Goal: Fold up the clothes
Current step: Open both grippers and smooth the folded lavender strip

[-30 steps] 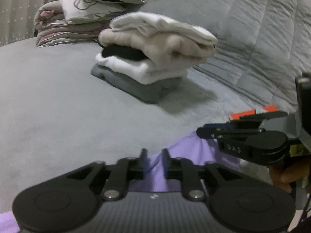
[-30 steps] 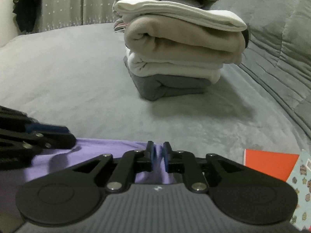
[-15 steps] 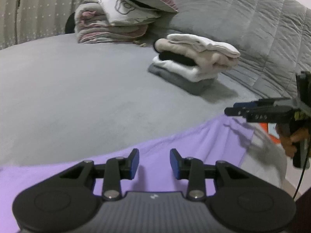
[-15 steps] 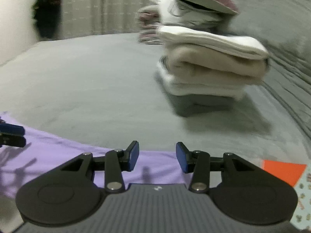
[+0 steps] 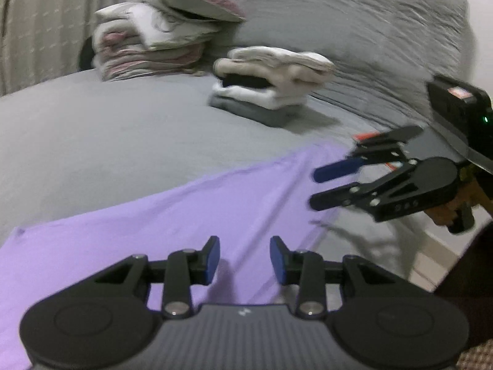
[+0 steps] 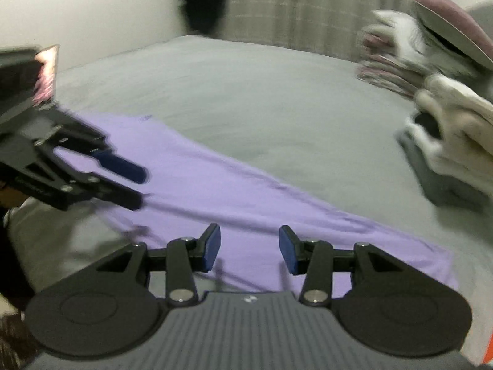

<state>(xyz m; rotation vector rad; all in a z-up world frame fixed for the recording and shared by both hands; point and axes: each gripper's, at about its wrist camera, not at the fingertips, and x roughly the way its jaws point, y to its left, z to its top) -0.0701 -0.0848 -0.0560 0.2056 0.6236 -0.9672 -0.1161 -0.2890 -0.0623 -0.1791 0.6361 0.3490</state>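
A purple garment (image 5: 191,212) lies flat on the grey bed (image 5: 107,129), near its front edge; it also shows in the right wrist view (image 6: 234,191). My left gripper (image 5: 245,260) is open and empty just above the garment's near part. My right gripper (image 6: 249,252) is open and empty above the garment's near edge. In the left wrist view the right gripper (image 5: 320,188) hovers open over the garment's right end. In the right wrist view the left gripper (image 6: 135,185) hovers open over the left end.
A stack of folded white, beige and grey clothes (image 5: 271,92) stands on the bed further back, also in the right wrist view (image 6: 456,145). Folded bedding and pillows (image 5: 163,40) lie behind. An orange item (image 5: 366,137) lies by the right bed edge.
Both grippers were shut on the purple garment a second ago; they have opened, let it go and pulled back. The garment now lies spread flat on the bed.
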